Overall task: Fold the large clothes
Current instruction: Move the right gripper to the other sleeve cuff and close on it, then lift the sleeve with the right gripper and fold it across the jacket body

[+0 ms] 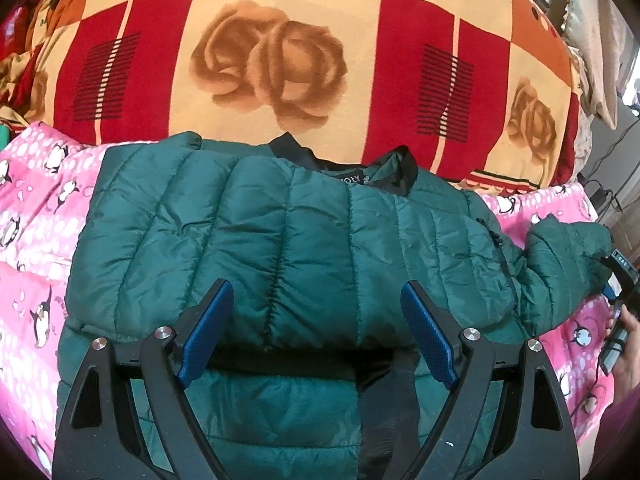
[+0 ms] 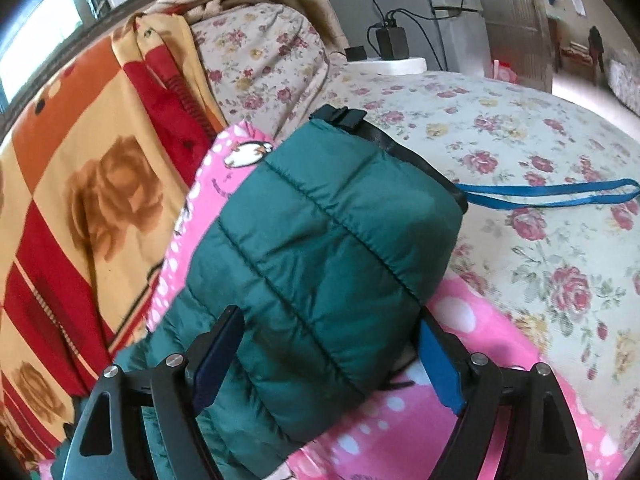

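Hovering over green jacket (image 1: 256, 240) on pink blanket (image 1: 36, 216), left gripper (image 1: 316, 336) fingers wide; right gripper (image 2: 328, 364) fingers wide w/ sleeve (image 2: 320, 248) between.

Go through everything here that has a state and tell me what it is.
Green puffer jacket: lying flat on the pink penguin blanket, partly folded.
Jacket sleeve: between the right tool's fingers, which are spread.
Left tool: open, over the jacket.
Right tool: open.
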`<action>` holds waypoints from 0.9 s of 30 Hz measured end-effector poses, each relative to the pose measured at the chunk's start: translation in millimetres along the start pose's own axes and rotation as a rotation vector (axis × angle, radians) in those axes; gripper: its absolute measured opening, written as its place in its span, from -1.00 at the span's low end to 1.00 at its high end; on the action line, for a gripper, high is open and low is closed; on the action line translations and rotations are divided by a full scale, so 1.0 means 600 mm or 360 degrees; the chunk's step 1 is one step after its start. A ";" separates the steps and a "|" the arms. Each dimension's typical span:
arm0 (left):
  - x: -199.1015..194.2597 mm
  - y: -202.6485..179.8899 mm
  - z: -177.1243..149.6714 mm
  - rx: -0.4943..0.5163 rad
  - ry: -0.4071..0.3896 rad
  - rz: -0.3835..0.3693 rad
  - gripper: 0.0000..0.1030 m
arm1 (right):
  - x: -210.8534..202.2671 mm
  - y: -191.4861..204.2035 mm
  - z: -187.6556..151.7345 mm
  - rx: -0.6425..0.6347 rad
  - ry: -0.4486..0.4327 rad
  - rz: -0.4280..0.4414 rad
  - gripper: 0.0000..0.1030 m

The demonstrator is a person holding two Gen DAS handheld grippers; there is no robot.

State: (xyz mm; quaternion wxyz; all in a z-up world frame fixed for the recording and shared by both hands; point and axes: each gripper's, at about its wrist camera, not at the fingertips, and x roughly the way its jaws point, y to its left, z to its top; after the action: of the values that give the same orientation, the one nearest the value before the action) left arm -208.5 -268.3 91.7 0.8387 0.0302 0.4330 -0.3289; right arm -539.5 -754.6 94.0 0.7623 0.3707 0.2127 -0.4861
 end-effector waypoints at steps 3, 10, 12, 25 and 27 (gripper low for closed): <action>0.000 -0.001 -0.002 0.0003 0.0000 0.0004 0.67 | 0.011 -0.001 0.005 -0.0009 0.0003 0.0002 0.59; -0.006 0.002 -0.004 0.0019 -0.0014 0.0013 0.67 | 0.001 -0.016 0.012 0.0010 -0.0064 0.0117 -0.51; -0.009 0.007 -0.004 0.0004 -0.0022 0.0013 0.67 | -0.017 -0.011 0.008 -0.0018 -0.0082 0.0187 -0.66; -0.050 0.020 0.007 -0.0007 -0.0115 0.0022 0.67 | -0.158 0.159 -0.071 -0.0445 -0.0119 0.0640 -0.72; -0.056 0.024 0.007 -0.0012 -0.0126 0.0026 0.67 | -0.176 0.192 -0.092 -0.0532 -0.0115 0.0707 -0.72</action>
State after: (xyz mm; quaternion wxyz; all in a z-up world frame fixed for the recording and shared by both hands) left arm -211.0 -240.7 116.4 0.8580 0.0174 0.4004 -0.3214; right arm -480.2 -621.0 172.5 0.9078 0.2596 0.1762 -0.2783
